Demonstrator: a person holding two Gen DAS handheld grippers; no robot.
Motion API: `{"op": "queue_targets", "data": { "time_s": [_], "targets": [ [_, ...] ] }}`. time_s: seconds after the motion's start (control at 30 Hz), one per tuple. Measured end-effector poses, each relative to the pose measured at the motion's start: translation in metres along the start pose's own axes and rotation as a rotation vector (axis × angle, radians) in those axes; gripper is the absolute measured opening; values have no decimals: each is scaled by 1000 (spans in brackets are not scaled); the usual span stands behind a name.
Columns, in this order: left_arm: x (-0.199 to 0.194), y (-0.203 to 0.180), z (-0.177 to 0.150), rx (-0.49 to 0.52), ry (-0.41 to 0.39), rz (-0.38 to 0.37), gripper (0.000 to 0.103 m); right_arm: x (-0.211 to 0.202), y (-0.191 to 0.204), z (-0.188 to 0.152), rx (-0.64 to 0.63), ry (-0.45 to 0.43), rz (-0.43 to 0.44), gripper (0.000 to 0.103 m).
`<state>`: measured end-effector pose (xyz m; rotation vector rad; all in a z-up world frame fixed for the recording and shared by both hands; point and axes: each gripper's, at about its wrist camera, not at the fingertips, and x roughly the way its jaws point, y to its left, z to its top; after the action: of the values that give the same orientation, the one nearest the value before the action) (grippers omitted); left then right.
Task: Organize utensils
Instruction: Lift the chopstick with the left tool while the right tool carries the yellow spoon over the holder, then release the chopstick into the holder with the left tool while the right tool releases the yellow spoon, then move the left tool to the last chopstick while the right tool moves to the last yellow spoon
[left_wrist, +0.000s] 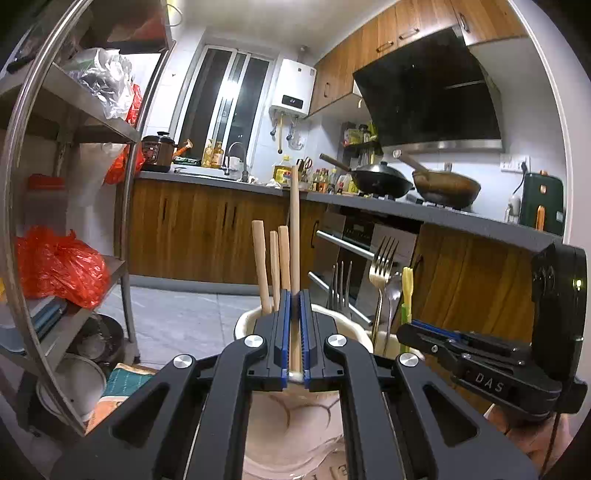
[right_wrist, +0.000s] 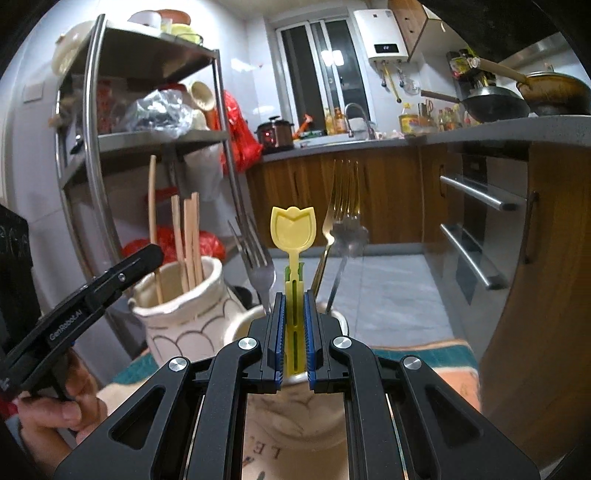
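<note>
My left gripper (left_wrist: 294, 295) is shut on a long wooden chopstick (left_wrist: 294, 229) that stands upright over a cream ceramic jar (left_wrist: 245, 323). Three shorter wooden chopsticks (left_wrist: 260, 258) stand in that jar. My right gripper (right_wrist: 294, 295) is shut on the stem of a yellow tulip-shaped plastic utensil (right_wrist: 293, 229), above a second cream jar (right_wrist: 236, 330). This jar holds a steel fork (right_wrist: 255, 254), a gold fork (right_wrist: 343, 199) and a spoon (right_wrist: 349, 236). The right wrist view also shows the left gripper (right_wrist: 155, 254) at the chopstick jar (right_wrist: 184, 314), held by a hand (right_wrist: 55, 417).
A steel shelf rack (right_wrist: 92, 147) with red bags (left_wrist: 59, 266) stands close on the left. Wooden cabinets, an oven with bar handles (right_wrist: 476, 192) and a counter with woks (left_wrist: 384, 181) lie behind. The jars stand on an orange and teal cloth (right_wrist: 424, 354).
</note>
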<state>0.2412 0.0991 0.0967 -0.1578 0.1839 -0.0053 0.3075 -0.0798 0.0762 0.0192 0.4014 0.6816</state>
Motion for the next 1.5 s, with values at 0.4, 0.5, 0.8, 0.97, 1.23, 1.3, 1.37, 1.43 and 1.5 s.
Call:
{"op": "queue_targets", "data": {
  "time_s": [0.4,0.5,0.8,0.97,1.23,1.3,1.37,1.43,1.5],
  "targets": [
    [8,-2,0,37,68,42,5,8,1,-4,-6,66,-27,11],
    [8,-2,0,40,73,46,5,9,1,-5,-6,71,-31,11],
    [8,-7,0,47,78,41,5,10,3,-4,-13,77,-39,11],
    [7,-8,-2,58,82,49,5,9,3,-5,-12,77,-42,11],
    [0,-9,-1,68,75,47,12,3,1,-5,-23,75,-43,24],
    [-4,-8,-1,68,60,52,32,-1,0,-5,-27,72,-43,24],
    [-10,-8,1,74,48,58,34,-5,-1,-5,-28,68,-44,25],
    [-15,-8,2,78,42,56,37,-10,0,-6,-32,65,-44,26],
    [-19,-7,2,79,35,57,44,-15,2,-6,-35,59,-47,28]
  ]
}}
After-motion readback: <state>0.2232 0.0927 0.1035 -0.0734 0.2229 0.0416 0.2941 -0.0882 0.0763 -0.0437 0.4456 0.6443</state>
